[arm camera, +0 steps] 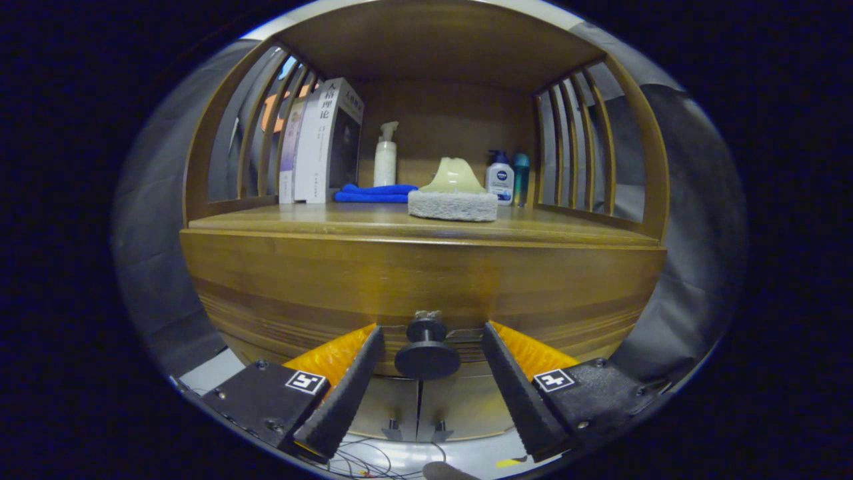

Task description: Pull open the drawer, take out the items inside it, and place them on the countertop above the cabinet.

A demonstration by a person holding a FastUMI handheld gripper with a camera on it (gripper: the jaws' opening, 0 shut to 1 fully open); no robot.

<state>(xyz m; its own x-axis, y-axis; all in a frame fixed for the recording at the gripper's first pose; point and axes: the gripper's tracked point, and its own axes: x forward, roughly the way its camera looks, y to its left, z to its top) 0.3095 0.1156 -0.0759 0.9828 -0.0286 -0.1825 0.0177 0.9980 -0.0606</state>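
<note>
A wooden cabinet faces me, its closed drawer front (420, 280) spanning the width below the countertop (320, 220). A black round knob (426, 350) sticks out of the drawer's lower middle. My gripper (432, 330) stands open, its two black ribbed fingers (350, 383) on either side of the knob with a gap to each. Neither finger touches the knob. The drawer's inside is hidden.
On the countertop stand upright books (326, 143), a folded blue cloth (374, 193), a white pump bottle (384, 157), a pale sponge with a yellowish lump (454, 197), and two small bottles (506, 178). Slatted wooden sides flank the shelf. Below the drawer are lower cabinet doors (420, 410) and cables.
</note>
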